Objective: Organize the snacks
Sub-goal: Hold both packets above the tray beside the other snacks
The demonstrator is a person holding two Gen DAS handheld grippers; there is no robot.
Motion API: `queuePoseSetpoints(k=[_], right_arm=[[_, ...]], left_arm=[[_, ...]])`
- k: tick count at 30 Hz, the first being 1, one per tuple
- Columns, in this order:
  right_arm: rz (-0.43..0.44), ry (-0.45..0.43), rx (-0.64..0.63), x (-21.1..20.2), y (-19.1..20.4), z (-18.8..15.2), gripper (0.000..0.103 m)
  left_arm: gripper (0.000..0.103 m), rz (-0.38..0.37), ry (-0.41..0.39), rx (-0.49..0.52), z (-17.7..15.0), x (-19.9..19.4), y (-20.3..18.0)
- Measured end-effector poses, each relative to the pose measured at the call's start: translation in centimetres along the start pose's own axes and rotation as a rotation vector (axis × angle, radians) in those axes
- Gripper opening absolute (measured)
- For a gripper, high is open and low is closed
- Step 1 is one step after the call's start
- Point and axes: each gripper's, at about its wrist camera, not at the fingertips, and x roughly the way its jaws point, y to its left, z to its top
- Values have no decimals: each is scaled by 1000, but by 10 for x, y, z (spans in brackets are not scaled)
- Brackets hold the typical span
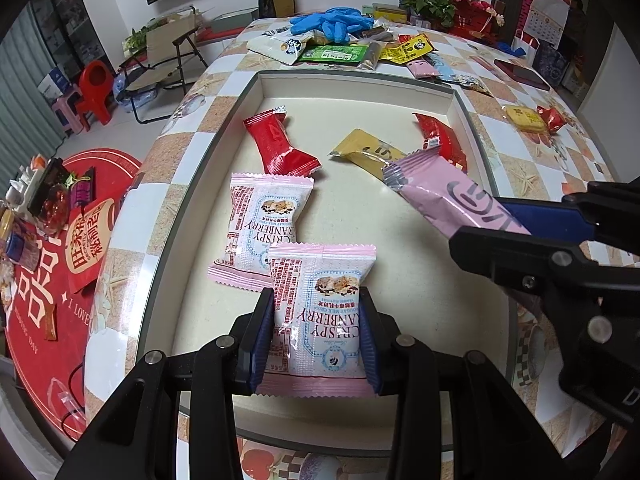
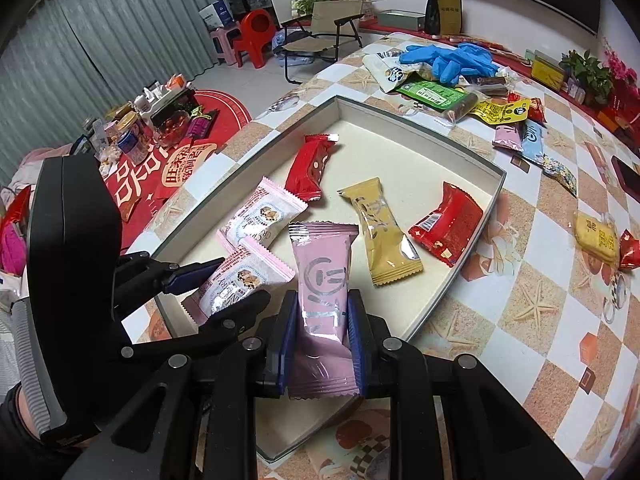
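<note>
A shallow cream tray point(image 1: 260, 92) point(image 2: 494, 192) lies on the checkered table. My left gripper point(image 1: 318, 312) is shut on a pink cranberry crisp packet point(image 1: 320, 312) point(image 2: 236, 280) over the tray's near end. A second cranberry packet point(image 1: 264, 224) point(image 2: 262, 216) lies flat just beyond it. My right gripper point(image 2: 322, 316) point(image 1: 516, 232) is shut on a mauve bar packet point(image 2: 322, 280) point(image 1: 436, 196), held above the tray to the right. In the tray also lie a red packet point(image 1: 280, 146) point(image 2: 310, 168), a gold bar point(image 1: 370, 152) point(image 2: 384, 228) and a red bag point(image 1: 444, 140) point(image 2: 450, 224).
Loose snacks point(image 1: 332, 52) point(image 2: 436, 94) and blue gloves point(image 1: 332, 22) point(image 2: 452, 58) are heaped beyond the tray. A yellow cake packet point(image 1: 524, 118) point(image 2: 596, 238) sits at the right. A low red table point(image 1: 48, 216) with jars stands left; a folding chair point(image 1: 164, 56) is behind.
</note>
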Motion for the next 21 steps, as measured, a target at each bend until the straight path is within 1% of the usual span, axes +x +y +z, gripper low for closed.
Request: queuePoseSetpoints(k=[12, 21], right_arm=[[-5, -4, 19, 0, -4, 5, 25], [-7, -8, 26, 0, -5, 6, 25]], left_arm=[[42, -4, 9, -6, 7, 4, 1], [42, -3, 1, -6, 12, 4, 4]])
